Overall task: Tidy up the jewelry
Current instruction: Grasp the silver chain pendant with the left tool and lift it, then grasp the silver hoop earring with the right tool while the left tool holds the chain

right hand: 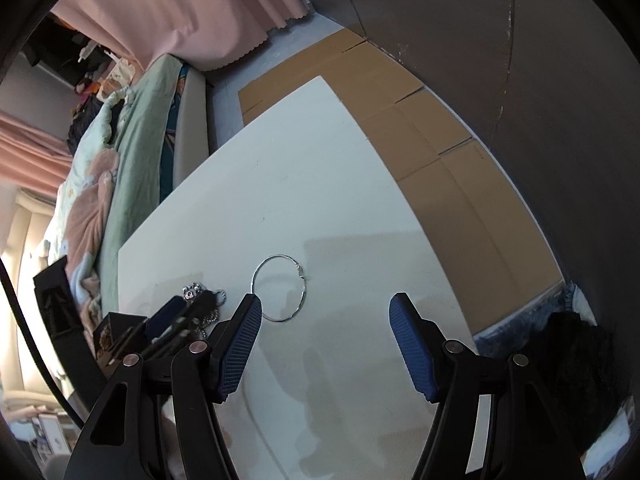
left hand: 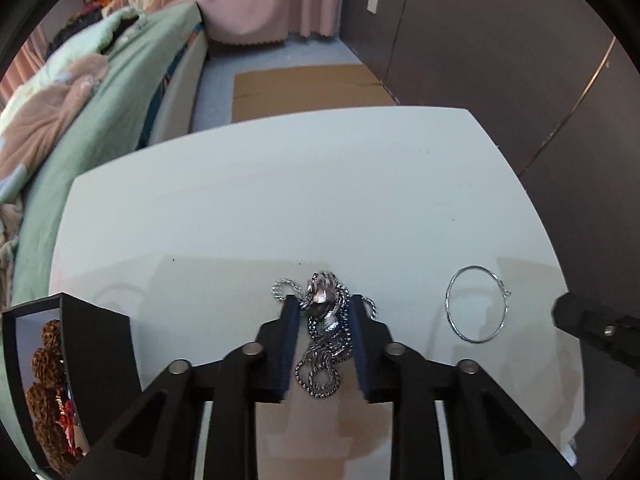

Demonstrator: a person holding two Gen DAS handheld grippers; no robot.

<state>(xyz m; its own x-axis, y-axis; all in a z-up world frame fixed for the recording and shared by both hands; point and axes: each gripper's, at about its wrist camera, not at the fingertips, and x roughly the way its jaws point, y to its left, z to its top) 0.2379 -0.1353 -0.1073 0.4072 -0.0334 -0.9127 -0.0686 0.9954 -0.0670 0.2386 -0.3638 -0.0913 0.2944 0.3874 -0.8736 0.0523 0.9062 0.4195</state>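
A bedroom with pink curtains (left hand: 256, 0), a bed under a green cover (left hand: 132, 92) and flattened cardboard (left hand: 308, 88) on the floor surrounds a white tabletop (left hand: 280, 200). On the near part of that tabletop lies one silver chain necklace (left hand: 320, 360), heaped in loops with a chunky silver pendant (left hand: 322, 296) at its far end. The left tongs (left hand: 324, 308) point steeply down over it, jaws drawn in narrow on either side of the heap, with the pendant and chain between the blue pads; the pads sit right against the chain's sides, though whether they actually press it cannot be told. To the right of the necklace, apart from it, lies one thin silver hoop (left hand: 476, 304), flat on the tabletop, with a small clasp on its far right side. The right tongs (right hand: 326, 312) also tilt steeply down, held just near side of the hoop with jaws wide apart and nothing between them; the left pad (right hand: 240, 344) overlaps the hoop's near edge in the right wrist view, though contact cannot be told. At the tabletop's left edge stands one open black box (left hand: 96, 344) with a string of large brown beads (left hand: 48, 384) inside it.
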